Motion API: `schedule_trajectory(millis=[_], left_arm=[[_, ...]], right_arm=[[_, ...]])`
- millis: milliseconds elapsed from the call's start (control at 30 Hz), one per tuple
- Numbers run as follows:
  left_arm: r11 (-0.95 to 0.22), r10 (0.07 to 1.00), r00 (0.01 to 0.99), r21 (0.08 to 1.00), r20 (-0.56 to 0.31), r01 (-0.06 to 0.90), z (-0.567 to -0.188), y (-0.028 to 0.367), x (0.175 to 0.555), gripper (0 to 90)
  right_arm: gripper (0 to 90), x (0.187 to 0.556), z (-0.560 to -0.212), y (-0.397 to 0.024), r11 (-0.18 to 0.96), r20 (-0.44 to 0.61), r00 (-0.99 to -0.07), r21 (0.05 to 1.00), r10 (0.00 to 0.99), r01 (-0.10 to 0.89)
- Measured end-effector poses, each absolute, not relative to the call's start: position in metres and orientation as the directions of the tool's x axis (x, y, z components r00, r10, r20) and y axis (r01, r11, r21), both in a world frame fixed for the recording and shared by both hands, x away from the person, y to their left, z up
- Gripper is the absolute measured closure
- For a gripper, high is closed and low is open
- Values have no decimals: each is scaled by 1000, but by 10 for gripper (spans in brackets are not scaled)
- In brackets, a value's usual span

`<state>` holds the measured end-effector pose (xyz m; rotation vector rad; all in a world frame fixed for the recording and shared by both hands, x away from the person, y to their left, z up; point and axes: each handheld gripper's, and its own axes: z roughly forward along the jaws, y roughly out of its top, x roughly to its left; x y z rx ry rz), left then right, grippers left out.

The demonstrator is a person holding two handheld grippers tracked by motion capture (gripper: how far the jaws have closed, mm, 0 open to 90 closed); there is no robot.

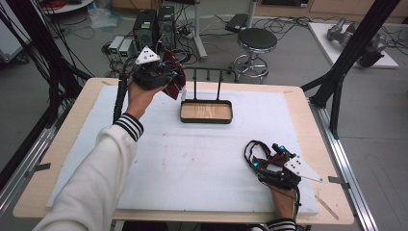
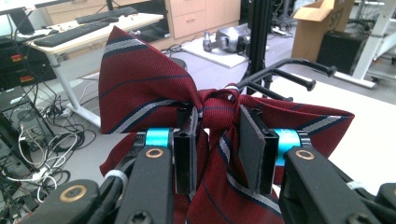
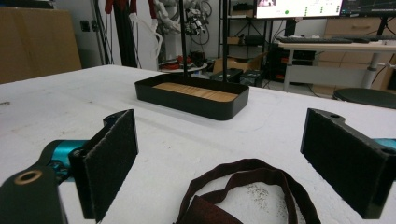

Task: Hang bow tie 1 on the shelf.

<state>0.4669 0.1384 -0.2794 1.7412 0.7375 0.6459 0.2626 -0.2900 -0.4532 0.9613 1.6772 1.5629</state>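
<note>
Left gripper (image 2: 217,149) clamps the red striped bow tie (image 2: 154,93) at its knot, raised at far left beside the rack (image 1: 206,111). Right gripper (image 3: 219,168) rests released, near right, over a dark strap (image 3: 252,186).

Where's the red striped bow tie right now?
The red striped bow tie is clamped at its knot in the left hand-held gripper, raised above the table's far left in the high view, just left of the black rack's pegs above the tray.
</note>
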Motion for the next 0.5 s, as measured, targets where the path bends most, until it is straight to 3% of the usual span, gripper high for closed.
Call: schedule_trajectory(millis=[500], left_arm=[[-176, 794, 609, 959, 6, 220, -282, 148, 476, 683]], right_arm=[[102, 262, -453, -290, 23, 26, -524, 996, 852, 86]])
